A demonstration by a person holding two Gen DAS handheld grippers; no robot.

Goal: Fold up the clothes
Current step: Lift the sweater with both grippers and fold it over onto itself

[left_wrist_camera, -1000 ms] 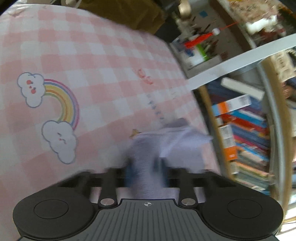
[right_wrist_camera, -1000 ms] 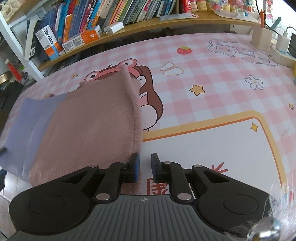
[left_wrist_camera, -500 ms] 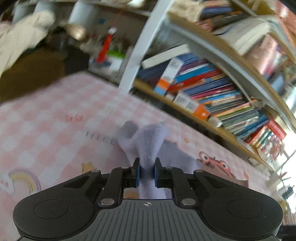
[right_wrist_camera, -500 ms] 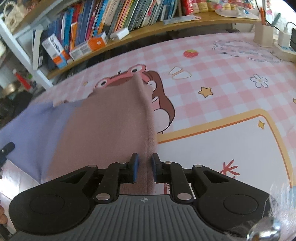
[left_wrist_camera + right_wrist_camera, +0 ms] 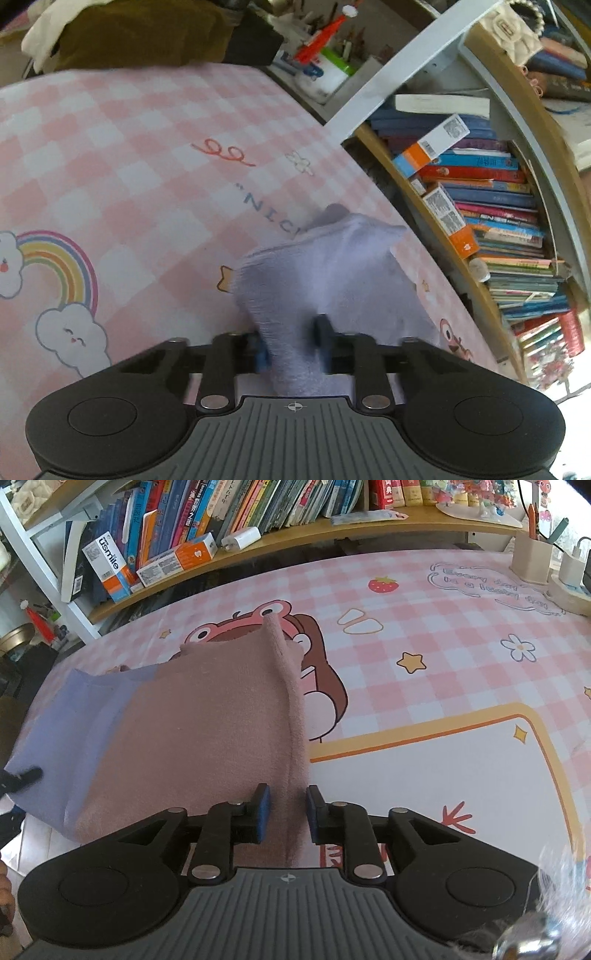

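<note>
One cloth, lavender at one end and dusty pink at the other, lies across the pink checked table cover [image 5: 424, 672]. The lavender end [image 5: 332, 266] bunches up between the fingers of my left gripper [image 5: 291, 345]; the jaws stand a little apart and blurred. The pink part [image 5: 207, 731] spreads flat in the right wrist view. Its raised right hem [image 5: 291, 716] runs into my right gripper [image 5: 288, 812], whose blue pads [image 5: 263, 812] sit slightly apart around it. A dark fingertip [image 5: 22, 777] touches the lavender corner at far left.
Bookshelves [image 5: 221, 524] packed with books line the table's far side, as the shelves [image 5: 498, 206] at the right of the left wrist view. A pen holder [image 5: 530, 559] and a power strip [image 5: 569, 590] stand at the far right corner. A brown cushion [image 5: 140, 33] lies past the left end.
Both pairs of jaws have widened since half a second ago, with cloth still between them. The left gripper has swung back toward the rainbow print, and the right has barely moved.
</note>
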